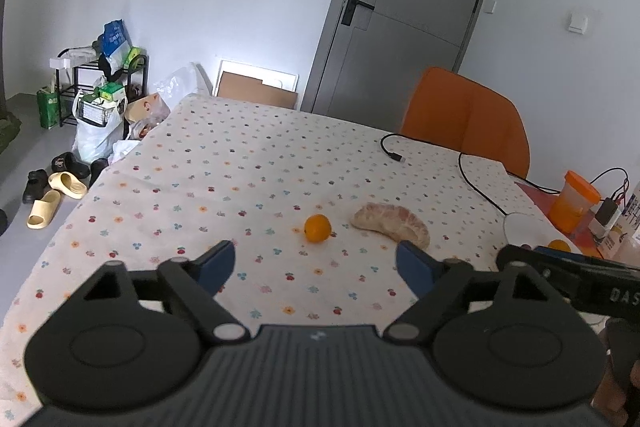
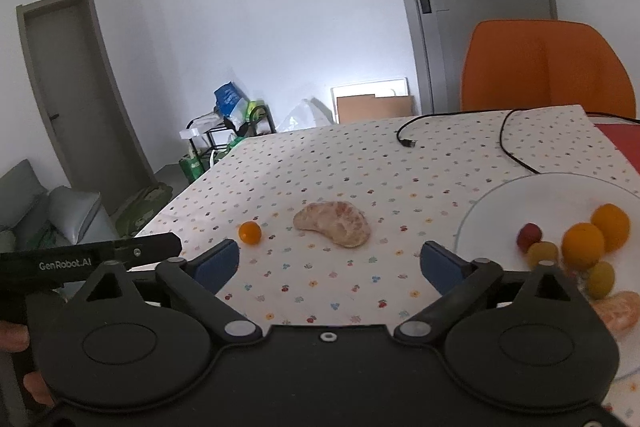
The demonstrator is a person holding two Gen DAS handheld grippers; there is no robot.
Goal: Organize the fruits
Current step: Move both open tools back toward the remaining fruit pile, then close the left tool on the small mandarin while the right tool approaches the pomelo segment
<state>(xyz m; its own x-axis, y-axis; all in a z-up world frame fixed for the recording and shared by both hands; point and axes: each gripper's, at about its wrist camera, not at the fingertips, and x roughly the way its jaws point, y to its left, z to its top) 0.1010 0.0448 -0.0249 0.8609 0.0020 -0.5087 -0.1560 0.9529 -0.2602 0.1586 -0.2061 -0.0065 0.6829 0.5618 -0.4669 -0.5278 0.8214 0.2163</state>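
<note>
A small orange fruit [image 1: 317, 227] lies on the flowered tablecloth, just ahead of my open, empty left gripper [image 1: 316, 265]. A peeled pomelo segment [image 1: 391, 223] lies to its right. In the right wrist view the same small orange [image 2: 250, 232] and pomelo segment [image 2: 334, 223] lie ahead of my open, empty right gripper [image 2: 330, 263]. A white plate [image 2: 500, 211] at the right holds two oranges [image 2: 583, 245], small yellow and red fruits [image 2: 542, 254] and a peeled segment [image 2: 620, 313].
A black cable [image 1: 472, 179] runs across the far table. An orange chair [image 1: 466, 115] stands behind it. An orange-lidded cup [image 1: 574, 205] and chargers sit at the right edge. Shoes and bags [image 1: 96, 131] lie on the floor at left.
</note>
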